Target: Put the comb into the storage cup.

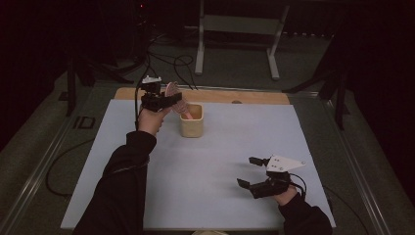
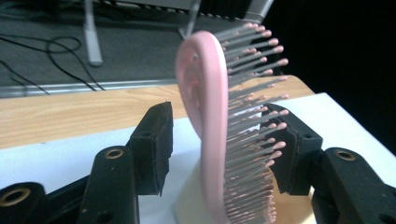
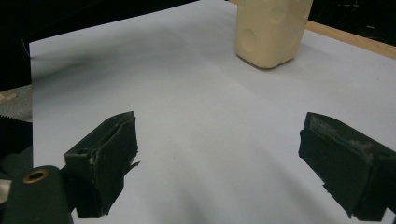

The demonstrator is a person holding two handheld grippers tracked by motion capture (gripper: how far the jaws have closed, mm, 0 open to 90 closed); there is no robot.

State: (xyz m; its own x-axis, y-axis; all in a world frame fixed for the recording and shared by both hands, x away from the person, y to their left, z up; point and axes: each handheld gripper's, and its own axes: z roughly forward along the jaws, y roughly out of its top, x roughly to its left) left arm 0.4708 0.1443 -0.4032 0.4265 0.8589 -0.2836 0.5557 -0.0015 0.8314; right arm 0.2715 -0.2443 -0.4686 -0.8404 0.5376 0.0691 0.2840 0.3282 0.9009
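A pink hairbrush (image 1: 177, 99) stands tilted in a cream cup (image 1: 192, 123) at the back of the white sheet. My left gripper (image 1: 169, 100) sits open around the brush head. In the left gripper view the brush (image 2: 205, 116) rises between the jaws, its bristles against the right pad (image 2: 292, 149) and a gap to the left pad (image 2: 154, 144); the cup (image 2: 187, 207) lies just below. My right gripper (image 1: 248, 171) rests low near the front right, open, nothing between its jaws. In the right gripper view, that gripper (image 3: 219, 158) faces the far-off cup (image 3: 271, 32).
A white sheet (image 1: 220, 161) covers most of the wooden table (image 1: 254, 96). Beyond the table's far edge lie cables (image 1: 171, 63) and a metal stand (image 1: 235, 29) on the dark floor. Bare sheet stretches between the two grippers.
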